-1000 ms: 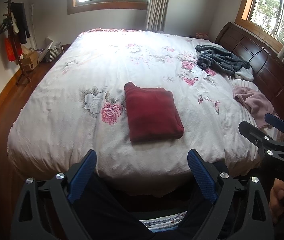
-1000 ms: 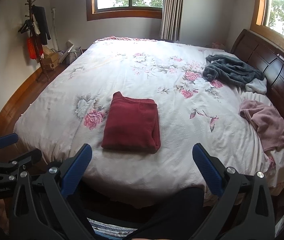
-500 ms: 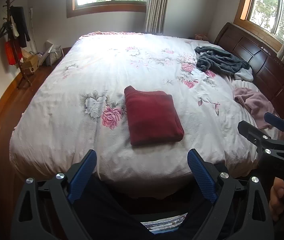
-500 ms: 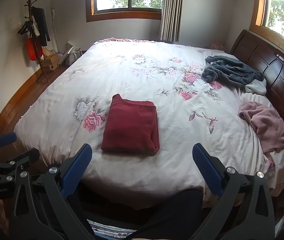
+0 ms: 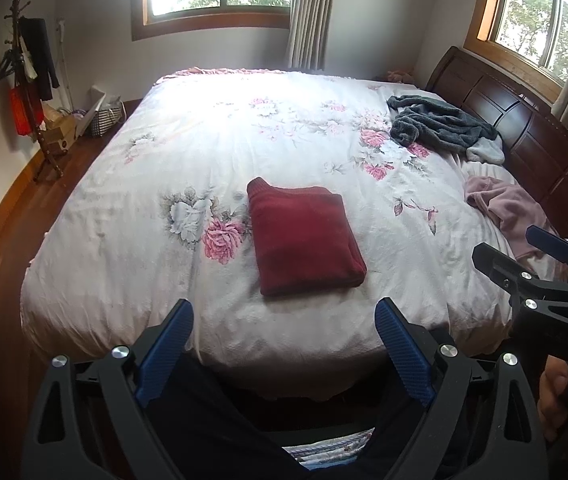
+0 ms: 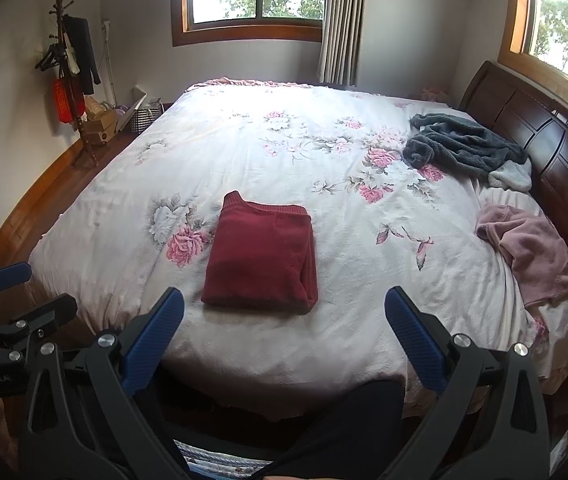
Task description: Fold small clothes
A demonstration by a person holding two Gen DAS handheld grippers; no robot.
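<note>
Your left gripper (image 5: 284,320): jaws wide apart, empty, held off bed's near edge. Your right gripper (image 6: 284,312): same, spread wide, nothing between pads. Red garment (image 5: 304,236) folded into neat rectangle, lying flat on floral quilt (image 5: 211,152) just ahead of both grippers, untouched. Pink garment (image 6: 532,252) crumpled at right edge near headboard (image 6: 544,140). Grey garment (image 6: 464,146) heaped farther back, well apart from red one.

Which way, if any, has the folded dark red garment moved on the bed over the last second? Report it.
No. The folded dark red garment lies in the same spot beside the pink printed flower on the white floral bedspread; only the cameras drifted slightly.
</note>
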